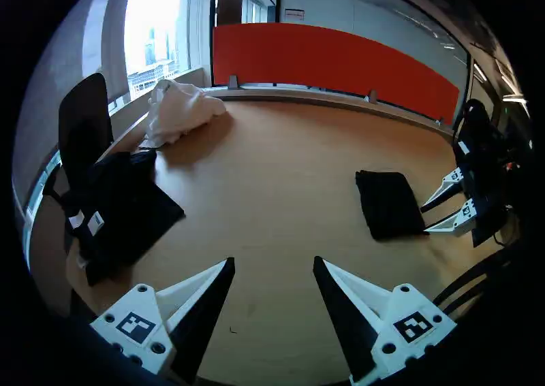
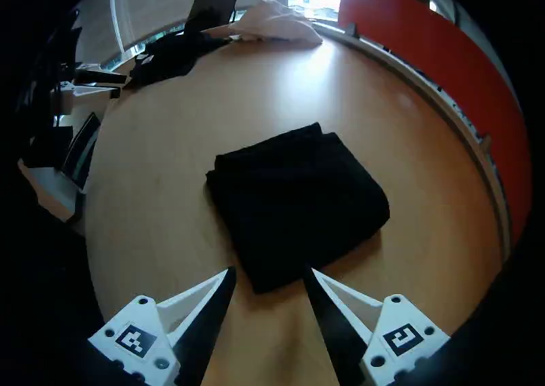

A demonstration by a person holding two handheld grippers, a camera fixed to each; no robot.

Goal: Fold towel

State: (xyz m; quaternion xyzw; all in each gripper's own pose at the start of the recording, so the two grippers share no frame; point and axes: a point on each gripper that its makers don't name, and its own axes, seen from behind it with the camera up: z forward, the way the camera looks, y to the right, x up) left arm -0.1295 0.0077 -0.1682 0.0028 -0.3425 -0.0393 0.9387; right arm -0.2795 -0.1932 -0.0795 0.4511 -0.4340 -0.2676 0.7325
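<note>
Wooden table (image 1: 272,182) by red partition (image 1: 327,59) holds folded black towel (image 2: 300,195); left gripper (image 1: 273,259) and right gripper (image 2: 270,270) gape.

Wood table (image 1: 272,182); folded blk towel (image 2: 296,202) mid; white cloth heap (image 1: 178,110) & blk bundle (image 1: 129,209) near edge.

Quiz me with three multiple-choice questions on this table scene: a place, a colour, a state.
1. Where does the folded black fabric towel lie? A on the light-brown wooden table, just ahead of the right tool; B on a shelf; C in a basket.
2. What colour is the long flat partition panel behind the table? A blue; B red; C green.
3. How does the left tool stand? A shut on the towel; B shut on nothing; C open.
Answers: A, it rests on wood before that tool's tips; B, the panel is plainly red; C, bare table shows between its fingers.
</note>
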